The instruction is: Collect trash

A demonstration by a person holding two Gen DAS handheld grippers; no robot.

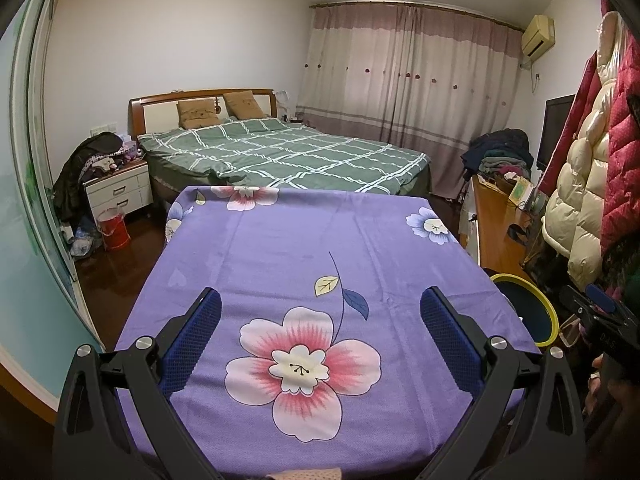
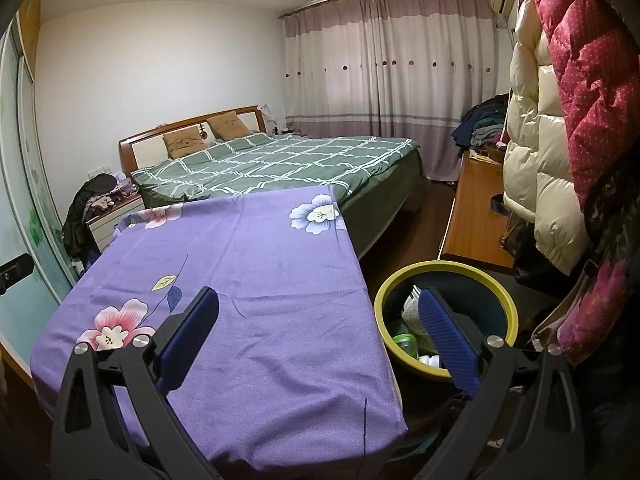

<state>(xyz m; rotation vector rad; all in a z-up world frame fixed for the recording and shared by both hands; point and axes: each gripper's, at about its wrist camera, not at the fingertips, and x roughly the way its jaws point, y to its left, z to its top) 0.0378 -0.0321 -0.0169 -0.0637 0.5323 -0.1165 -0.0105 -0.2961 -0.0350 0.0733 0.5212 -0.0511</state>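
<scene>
Trash sits inside one yellow-rimmed bin (image 2: 446, 316) on the floor just beside the right edge of a table draped in one purple floral cloth (image 2: 248, 280): a crumpled printed paper (image 2: 412, 308), a green container (image 2: 405, 342) and something white low in the bin. Two grippers are in use. The left gripper (image 1: 320, 334) hangs above the cloth, fingers spread wide, gripping nothing. The right gripper (image 2: 318, 334) is equally wide apart and empty, one finger over the cloth, the other over the bin. Two brown pillows (image 1: 198, 114) lean on one green checked bed (image 1: 288, 154) behind.

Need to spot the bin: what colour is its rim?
Yellow-green rim, dark inside; right wrist view shows it best.
</scene>
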